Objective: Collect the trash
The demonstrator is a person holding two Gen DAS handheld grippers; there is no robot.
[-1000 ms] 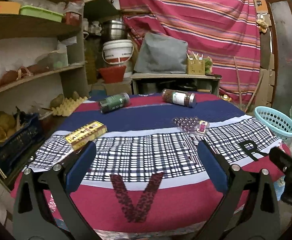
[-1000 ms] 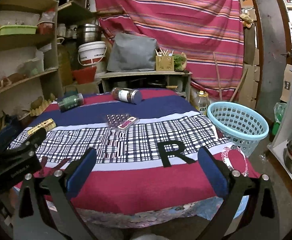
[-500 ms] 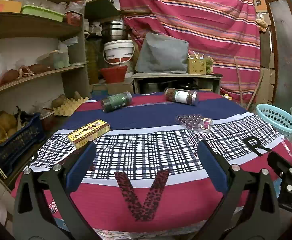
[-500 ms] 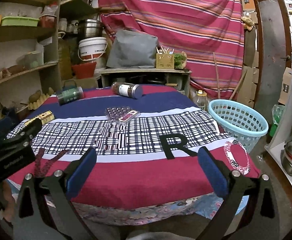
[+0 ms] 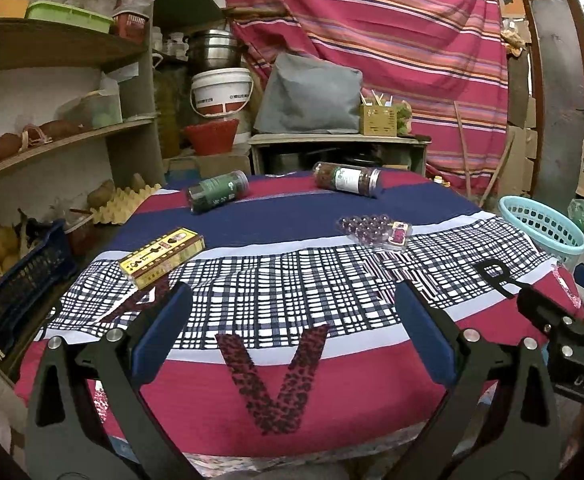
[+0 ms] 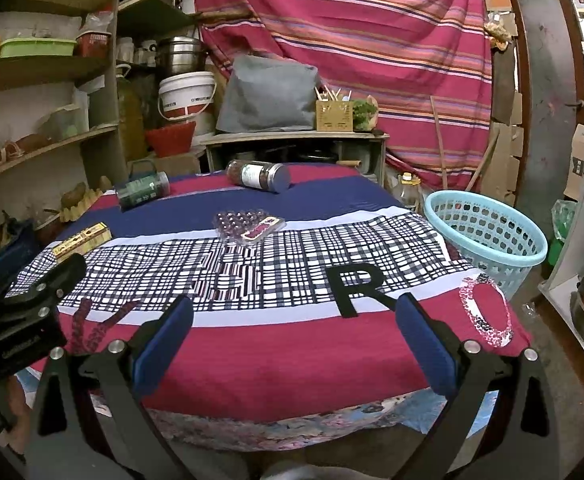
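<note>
On patterned cloth [image 5: 292, 216]: two cylindrical jars, green [image 5: 217, 192] and brown [image 5: 348, 179]; one yellow carton [image 5: 163, 251]; one bubbled blister pack [image 5: 376, 230]. Beside: perforated plastic basket [image 6: 488, 232]. Left gripper [image 5: 292, 336], right gripper [image 6: 292, 336]: wide apart, empty.

Both the left gripper [image 5: 292, 320] and right gripper [image 6: 292, 322] have black angular frames, silver screws and blue padded jaws.

Red, navy and black-and-white plaid tablecloth [image 5: 292, 216] with leopard-print V [image 5: 272, 376] and black R [image 6: 356, 290]. Yellow box [image 5: 162, 257], green jar [image 5: 217, 193], brown jar [image 5: 347, 180], pale blue basket [image 6: 486, 236], pink striped curtain [image 5: 372, 40].
</note>
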